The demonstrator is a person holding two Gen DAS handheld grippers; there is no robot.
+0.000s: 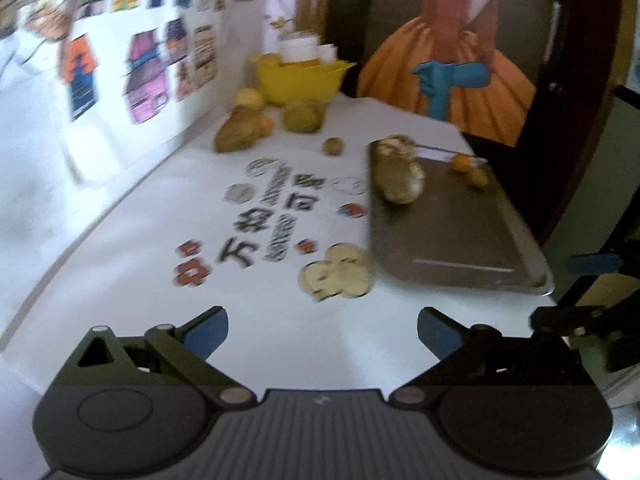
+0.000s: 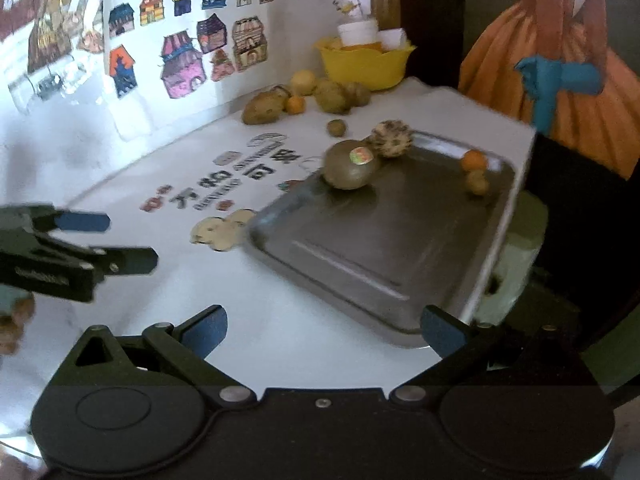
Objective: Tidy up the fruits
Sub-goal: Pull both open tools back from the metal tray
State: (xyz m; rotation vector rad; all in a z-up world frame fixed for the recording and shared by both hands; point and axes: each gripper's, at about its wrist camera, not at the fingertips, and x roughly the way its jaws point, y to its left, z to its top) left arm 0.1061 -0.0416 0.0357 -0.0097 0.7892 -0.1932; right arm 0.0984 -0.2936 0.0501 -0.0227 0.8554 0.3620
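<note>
A white table (image 2: 280,320) with printed characters and stickers carries a metal tray (image 2: 400,248) at its right side. Directly on the tabletop, at the far end by the wall, stand a yellow bowl (image 2: 364,66) and a cluster of loose fruits (image 2: 308,98), with one small brown fruit (image 2: 336,127) apart, nearer the tray.

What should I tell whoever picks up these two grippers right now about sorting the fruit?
Left gripper: open, empty, over the white table.
Right gripper: open, empty, at the near corner of the metal tray.
On the tray: a stickered kiwi, a spiky round fruit, a small orange and a small brownish fruit.
Still loose on the table by the yellow bowl: a cluster of fruit and a lone small one.
Left to do: those, judging by the tray.
</note>
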